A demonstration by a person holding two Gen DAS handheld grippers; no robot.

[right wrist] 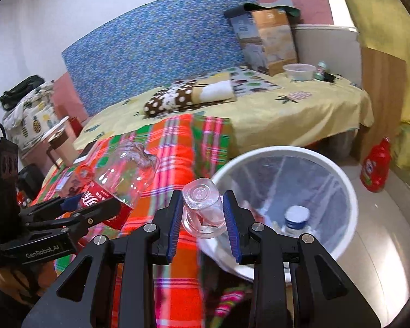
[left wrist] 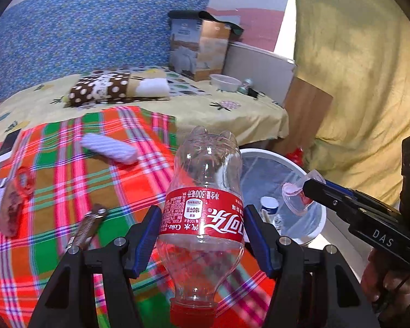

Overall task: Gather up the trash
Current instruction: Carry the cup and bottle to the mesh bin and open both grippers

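Right gripper (right wrist: 202, 216) holds cup (right wrist: 201, 207) over bin rim (right wrist: 259, 154).

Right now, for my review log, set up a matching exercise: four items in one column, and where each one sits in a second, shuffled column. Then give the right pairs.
Items
1. Coca-Cola bottle
2. clear plastic cup
3. blue-capped bottle
4. red detergent jug

Places
A. on the floor beside the bed
B. between the left gripper fingers, cap toward the camera
C. inside the white trash bin
D. between the right gripper fingers, at the bin's rim

Pairs: 1-B, 2-D, 3-C, 4-A
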